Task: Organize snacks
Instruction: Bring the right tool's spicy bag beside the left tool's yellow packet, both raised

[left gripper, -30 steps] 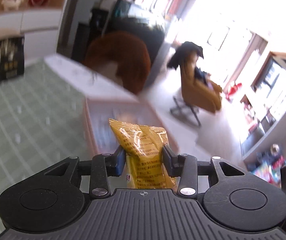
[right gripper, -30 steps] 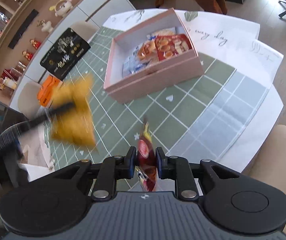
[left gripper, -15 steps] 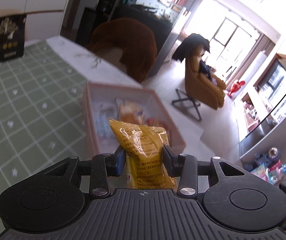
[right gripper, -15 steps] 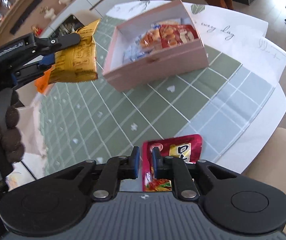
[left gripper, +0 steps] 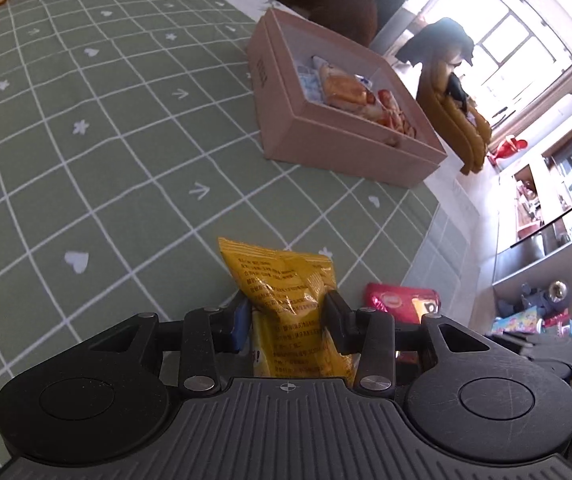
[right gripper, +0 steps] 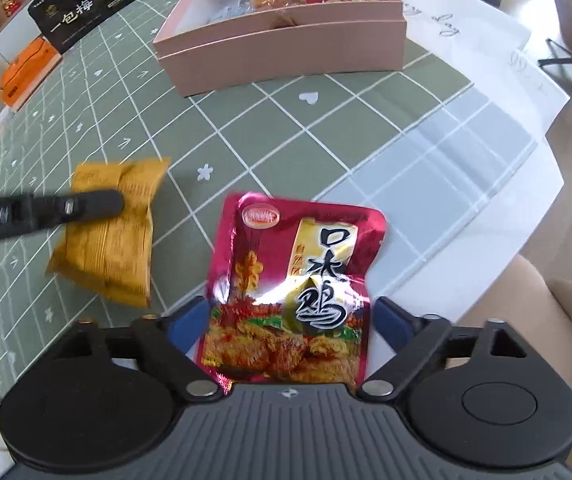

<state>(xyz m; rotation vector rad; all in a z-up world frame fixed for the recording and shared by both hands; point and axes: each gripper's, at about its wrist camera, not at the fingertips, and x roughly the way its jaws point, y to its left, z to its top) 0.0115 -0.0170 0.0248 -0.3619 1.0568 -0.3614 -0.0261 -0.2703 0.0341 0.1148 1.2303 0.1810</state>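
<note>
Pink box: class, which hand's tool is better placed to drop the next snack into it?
Left. Its tool is shut on the yellow packet, ready to carry to the pink box. The right tool is open around the red packet, not gripping it.

The right tool (right gripper: 289,316) had its fingers spread wide on either side of a red snack packet (right gripper: 291,292) that lay flat on the table (right gripper: 405,152), not pinched. To the left, the left tool (right gripper: 86,204) gripped a blurred yellow packet (right gripper: 110,236). Farther off sat a pink box (right gripper: 286,52) holding several snacks. Beyond it lay a black box (right gripper: 86,4) and an orange box (right gripper: 26,74).
</note>
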